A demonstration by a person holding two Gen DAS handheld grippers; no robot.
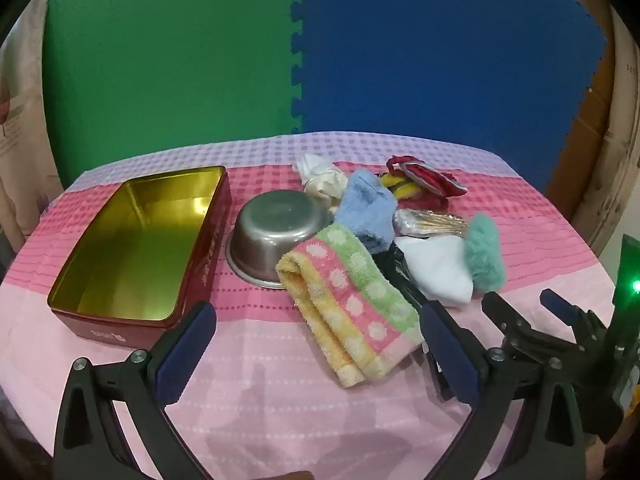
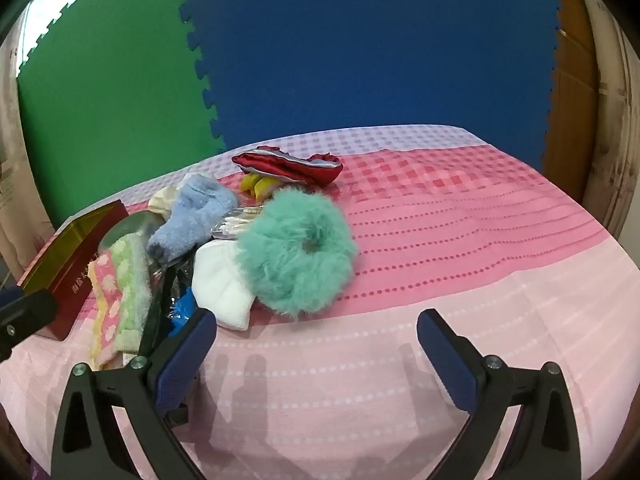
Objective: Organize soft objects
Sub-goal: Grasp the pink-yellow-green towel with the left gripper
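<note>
1 tin [image 1: 140, 248], 1 bowl [image 1: 276, 232], 2 towels [image 1: 348, 304]

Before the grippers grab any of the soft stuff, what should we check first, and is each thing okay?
1. Left gripper open with nothing between its fingers: ok.
2. Right gripper open with nothing between its fingers: ok.
3. Red tin box open on top, with room inside: ok, it looks empty.
4. Striped dotted towel free to lift: not ok, its far end leans on the upturned metal bowl.
5. Fuzzy green scrunchie free to lift: ok, it lies on top of the pile's edge, against the white cloth.
6. Only soft things in the pile: not ok, a shiny plastic packet is mixed in.
</note>
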